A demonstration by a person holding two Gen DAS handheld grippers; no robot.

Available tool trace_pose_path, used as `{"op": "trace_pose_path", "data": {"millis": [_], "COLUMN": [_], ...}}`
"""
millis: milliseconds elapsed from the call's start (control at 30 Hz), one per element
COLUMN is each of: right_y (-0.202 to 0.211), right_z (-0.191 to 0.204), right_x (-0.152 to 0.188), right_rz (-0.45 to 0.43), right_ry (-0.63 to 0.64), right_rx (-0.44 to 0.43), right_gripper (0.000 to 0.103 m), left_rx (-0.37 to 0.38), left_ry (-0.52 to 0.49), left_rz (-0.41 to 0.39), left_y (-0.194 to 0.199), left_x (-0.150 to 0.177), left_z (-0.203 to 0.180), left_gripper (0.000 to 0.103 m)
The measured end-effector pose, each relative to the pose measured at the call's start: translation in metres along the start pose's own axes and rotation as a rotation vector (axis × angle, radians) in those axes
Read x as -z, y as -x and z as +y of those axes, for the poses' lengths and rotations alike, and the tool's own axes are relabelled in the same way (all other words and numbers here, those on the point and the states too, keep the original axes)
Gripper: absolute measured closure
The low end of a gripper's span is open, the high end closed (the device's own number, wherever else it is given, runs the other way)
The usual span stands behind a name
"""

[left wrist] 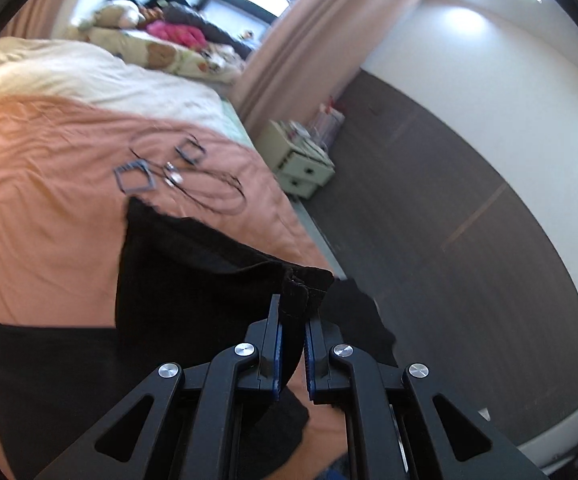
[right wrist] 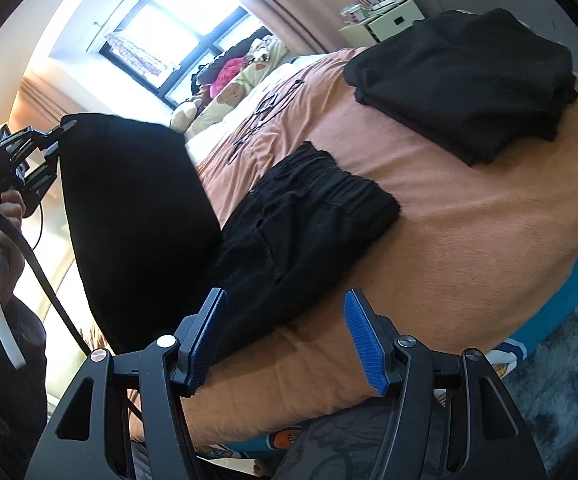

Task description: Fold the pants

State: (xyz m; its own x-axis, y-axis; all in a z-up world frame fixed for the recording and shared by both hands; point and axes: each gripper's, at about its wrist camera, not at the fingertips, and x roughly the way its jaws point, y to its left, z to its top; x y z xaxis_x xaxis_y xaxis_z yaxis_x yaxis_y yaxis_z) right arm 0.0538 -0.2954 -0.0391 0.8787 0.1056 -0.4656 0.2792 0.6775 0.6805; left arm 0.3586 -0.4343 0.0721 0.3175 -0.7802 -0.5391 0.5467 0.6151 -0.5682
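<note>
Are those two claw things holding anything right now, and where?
The left gripper pinches the black pants by a leg's hem edge, lifting it. The right gripper holds nothing.

We see the black pants [right wrist: 281, 216] half lifted off the bed: the waistband end, with its gathered elastic, lies flat just ahead of our open right claw [right wrist: 285, 336], while the leg end hangs as a taut black sheet up to our left claw [left wrist: 292, 332], which pinches its hem edge. From the left claw, the fabric drapes forward and down to the left, creased where it bends.
</note>
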Motion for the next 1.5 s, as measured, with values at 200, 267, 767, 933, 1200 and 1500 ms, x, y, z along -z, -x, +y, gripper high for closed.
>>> {"op": "trace_pose_path", "data": {"millis": [200, 267, 767, 933, 1200, 1500], "right_y": [0.012, 0.012, -0.001, -0.012, -0.036, -0.067], "right_z": [-0.010, -0.012, 0.002, 0.007, 0.017, 0.028], "right_x": [-0.001, -0.002, -0.003, -0.017, -0.046, -0.090], "right_rz": [-0.011, -0.009, 0.034, 0.045, 0.087, 0.127], "right_ry": [-0.017, -0.020, 0.017, 0.046, 0.098, 0.101], "right_rx": [0.005, 0.004, -0.021, -0.007, 0.017, -0.007], "right_gripper": [0.044, 0.044, 0.044, 0.044, 0.044, 0.029], "left_rx": [0.002, -0.001, -0.085, -0.164, -0.252, -0.314], "left_ry": [-0.057, -0.054, 0.035, 0.086, 0.140, 0.195], "left_rz": [0.174, 0.244, 0.194, 0.154, 0.106, 0.091], "left_y": [-0.040, -0.053, 0.001, 0.029, 0.060, 0.079], "left_x": [0.044, 0.058, 0.093, 0.097, 0.104, 0.124], "left_z": [-0.023, -0.022, 0.071, 0.122, 0.186, 0.240], "left_gripper": [0.093, 0.087, 0.043, 0.043, 0.043, 0.043]}}
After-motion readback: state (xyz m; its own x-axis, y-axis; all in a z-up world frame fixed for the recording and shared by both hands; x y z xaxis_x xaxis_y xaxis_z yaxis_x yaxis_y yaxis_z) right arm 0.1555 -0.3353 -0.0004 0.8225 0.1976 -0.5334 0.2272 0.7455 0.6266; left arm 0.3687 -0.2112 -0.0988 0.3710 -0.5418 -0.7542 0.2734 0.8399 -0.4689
